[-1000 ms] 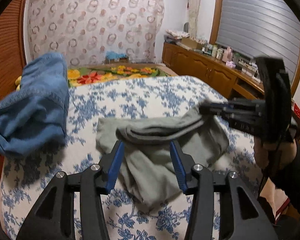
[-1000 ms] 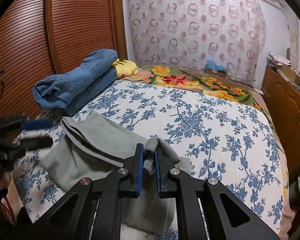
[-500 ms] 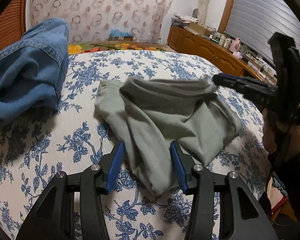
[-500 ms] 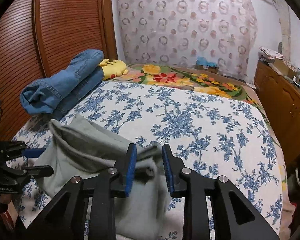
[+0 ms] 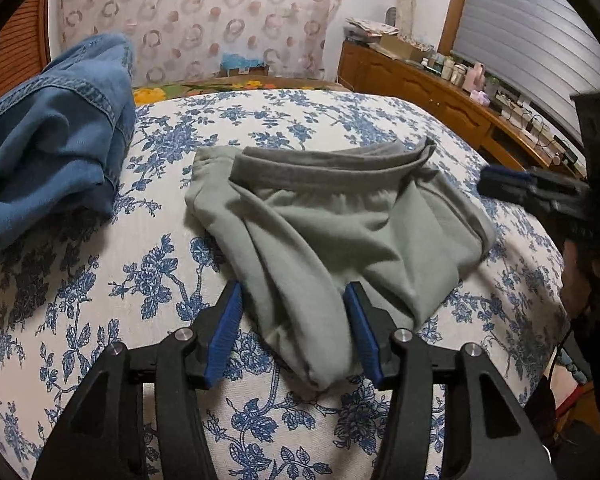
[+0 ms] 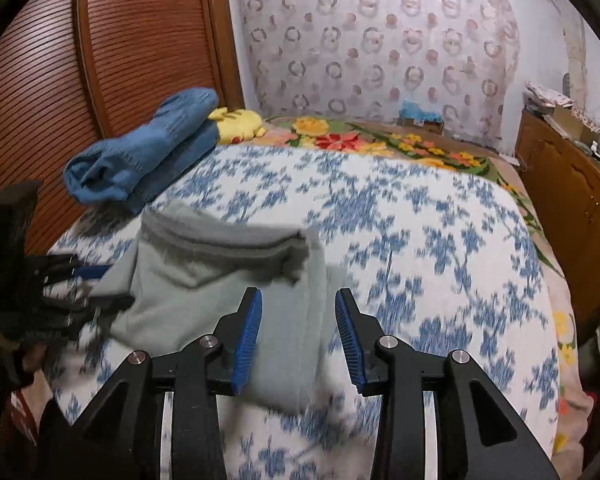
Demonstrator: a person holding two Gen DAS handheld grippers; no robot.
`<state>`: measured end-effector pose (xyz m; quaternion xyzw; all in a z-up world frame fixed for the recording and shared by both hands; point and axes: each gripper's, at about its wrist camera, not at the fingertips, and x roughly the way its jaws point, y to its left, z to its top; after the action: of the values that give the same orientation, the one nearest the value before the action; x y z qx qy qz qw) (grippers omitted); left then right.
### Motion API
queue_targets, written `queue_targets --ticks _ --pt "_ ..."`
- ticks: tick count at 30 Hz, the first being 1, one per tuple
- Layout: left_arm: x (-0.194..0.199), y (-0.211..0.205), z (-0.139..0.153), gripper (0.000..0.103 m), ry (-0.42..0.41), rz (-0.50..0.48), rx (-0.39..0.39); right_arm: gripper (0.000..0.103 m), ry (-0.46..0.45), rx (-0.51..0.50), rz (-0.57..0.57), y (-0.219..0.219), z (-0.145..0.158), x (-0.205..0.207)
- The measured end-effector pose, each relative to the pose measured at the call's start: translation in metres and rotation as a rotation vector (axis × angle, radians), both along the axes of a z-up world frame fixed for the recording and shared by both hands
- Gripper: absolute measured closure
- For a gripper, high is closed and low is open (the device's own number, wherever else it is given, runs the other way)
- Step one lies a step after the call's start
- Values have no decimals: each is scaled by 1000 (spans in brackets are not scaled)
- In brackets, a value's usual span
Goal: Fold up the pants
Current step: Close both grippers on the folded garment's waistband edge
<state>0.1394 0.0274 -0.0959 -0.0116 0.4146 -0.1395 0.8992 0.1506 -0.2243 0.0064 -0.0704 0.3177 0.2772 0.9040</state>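
Pants (image 5: 332, 236), grey-green, lie folded in a loose bundle on the blue-flowered bedspread (image 5: 100, 280), waistband on the far side, a narrow folded end pointing toward me. My left gripper (image 5: 294, 334) is spread wide, its 2 blue pads either side of that near end, gripping nothing. My right gripper (image 6: 298, 334) is also spread wide over the right edge of the pants (image 6: 220, 292), empty; that view is motion-blurred. Folded blue jeans (image 5: 48, 152) sit on the far left of the bed, apart from the pants, with a yellow plush toy (image 6: 240, 122) just behind them. Wooden cabinet (image 5: 440, 92) runs along the right wall.
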Motion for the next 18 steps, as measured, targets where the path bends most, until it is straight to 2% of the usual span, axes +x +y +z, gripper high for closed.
queue_targets --ticks 4,9,18 --pt "-1 4 0 49 0 10 -22 64 26 -5 23 -5 -6 -11" --pt "-5 3 0 48 1 6 -13 64 52 -12 43 -9 -13 -18" --pt "-24 14 2 48 20 -14 -85 64 86 0 47 -14 -20 -15"
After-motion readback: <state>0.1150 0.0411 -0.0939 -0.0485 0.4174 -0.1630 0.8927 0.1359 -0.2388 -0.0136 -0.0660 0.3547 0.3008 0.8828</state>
